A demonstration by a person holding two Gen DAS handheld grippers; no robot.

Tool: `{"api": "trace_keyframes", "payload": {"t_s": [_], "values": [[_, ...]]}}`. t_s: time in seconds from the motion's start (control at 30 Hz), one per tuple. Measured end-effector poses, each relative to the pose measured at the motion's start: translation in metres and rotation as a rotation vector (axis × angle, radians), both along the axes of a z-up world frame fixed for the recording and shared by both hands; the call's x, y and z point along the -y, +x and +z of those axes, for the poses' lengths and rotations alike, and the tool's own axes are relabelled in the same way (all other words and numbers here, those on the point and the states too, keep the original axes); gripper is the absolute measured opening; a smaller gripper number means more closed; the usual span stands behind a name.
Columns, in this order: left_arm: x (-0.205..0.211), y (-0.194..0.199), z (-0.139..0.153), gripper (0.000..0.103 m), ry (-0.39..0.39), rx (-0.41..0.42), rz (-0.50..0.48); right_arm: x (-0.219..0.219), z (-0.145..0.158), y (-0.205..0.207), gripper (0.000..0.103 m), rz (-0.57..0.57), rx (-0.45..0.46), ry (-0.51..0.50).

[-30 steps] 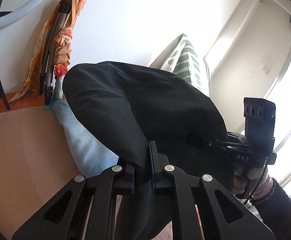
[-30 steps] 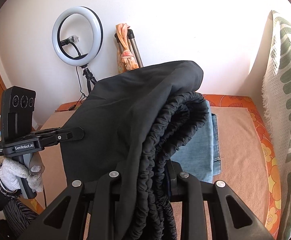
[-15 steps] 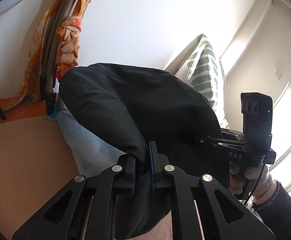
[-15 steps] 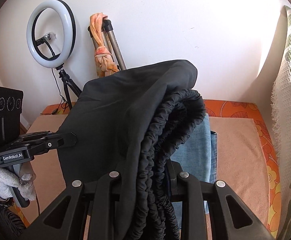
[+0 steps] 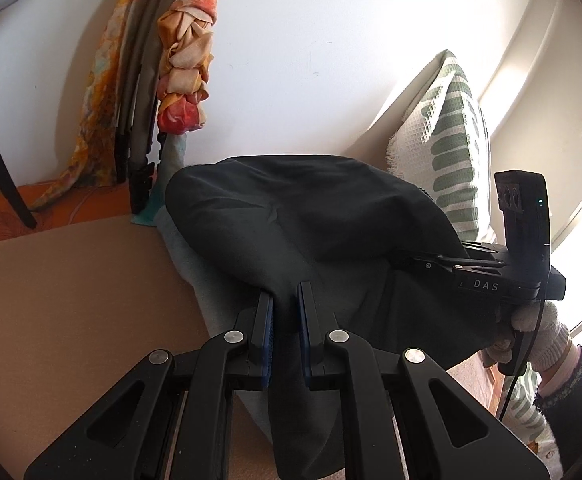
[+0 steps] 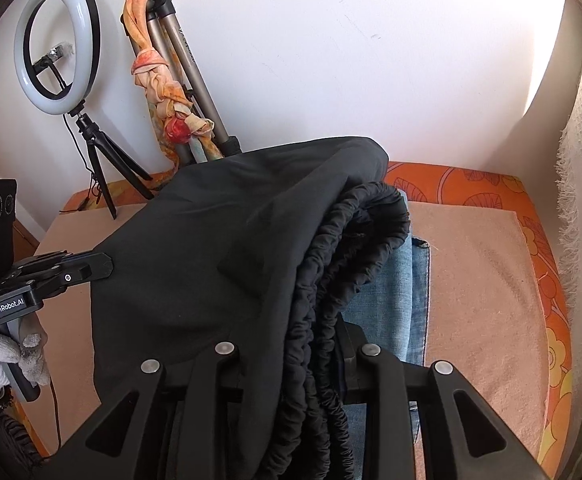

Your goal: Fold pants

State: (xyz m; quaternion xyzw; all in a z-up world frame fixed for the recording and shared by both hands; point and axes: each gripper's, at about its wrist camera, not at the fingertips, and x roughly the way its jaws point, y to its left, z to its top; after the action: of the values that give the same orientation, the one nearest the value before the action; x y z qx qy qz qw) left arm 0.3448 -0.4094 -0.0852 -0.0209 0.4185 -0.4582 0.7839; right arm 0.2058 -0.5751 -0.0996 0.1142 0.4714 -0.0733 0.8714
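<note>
Black pants (image 5: 311, 216) hang bunched between both grippers above a tan mat. My left gripper (image 5: 285, 304) is shut on a fold of the black fabric. My right gripper (image 6: 315, 332) is shut on the gathered elastic waistband (image 6: 343, 240); its fingertips are hidden by cloth. The right gripper also shows in the left wrist view (image 5: 423, 260), and the left gripper in the right wrist view (image 6: 99, 266), each clamped on an edge of the pants. Folded blue jeans (image 6: 395, 292) lie on the mat under the black pants.
The tan mat (image 6: 475, 280) lies on an orange flowered cover (image 6: 451, 180). A ring light on a tripod (image 6: 57, 40) and a tripod with an orange scarf (image 6: 163, 76) stand at the back wall. A green-patterned pillow (image 5: 451, 140) stands at the right.
Both grippers have carried the black pants lower and farther back toward the wall, over the jeans. The grips are unchanged.
</note>
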Motion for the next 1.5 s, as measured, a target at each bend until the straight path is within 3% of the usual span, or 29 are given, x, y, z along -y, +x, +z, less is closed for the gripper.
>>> {"api": "trace_keyframes", "payload": {"t_s": [0.47, 0.57, 0.9, 0.97, 1.1, 1.13, 1.2, 1.3, 1.5], "values": [[0.007, -0.019, 0.007, 0.009, 0.107, 0.163, 0.005, 0.0, 0.003, -0.003, 0.04, -0.055, -0.049, -0.154], [0.004, -0.023, 0.009, 0.009, 0.123, 0.194, 0.018, -0.001, 0.006, -0.007, 0.048, -0.081, -0.056, -0.2], [-0.013, -0.051, 0.031, 0.013, 0.113, 0.27, 0.012, -0.012, 0.028, -0.043, 0.063, -0.146, 0.003, -0.209], [-0.017, -0.06, 0.037, 0.018, 0.106, 0.284, 0.004, -0.02, 0.032, -0.052, 0.065, -0.159, 0.018, -0.22], [-0.024, -0.081, 0.051, 0.058, 0.084, 0.319, 0.006, -0.034, 0.044, -0.069, 0.069, -0.183, 0.051, -0.224], [-0.027, -0.085, 0.055, 0.063, 0.074, 0.326, 0.008, -0.037, 0.047, -0.073, 0.071, -0.191, 0.058, -0.229], [-0.032, -0.094, 0.062, 0.067, 0.056, 0.33, 0.002, -0.044, 0.052, -0.08, 0.075, -0.207, 0.065, -0.229], [-0.038, -0.108, 0.069, 0.081, 0.045, 0.327, -0.016, -0.056, 0.061, -0.091, 0.08, -0.224, 0.081, -0.248], [-0.057, -0.128, 0.08, 0.082, 0.019, 0.317, -0.014, -0.086, 0.081, -0.115, 0.091, -0.26, 0.124, -0.296]]}}
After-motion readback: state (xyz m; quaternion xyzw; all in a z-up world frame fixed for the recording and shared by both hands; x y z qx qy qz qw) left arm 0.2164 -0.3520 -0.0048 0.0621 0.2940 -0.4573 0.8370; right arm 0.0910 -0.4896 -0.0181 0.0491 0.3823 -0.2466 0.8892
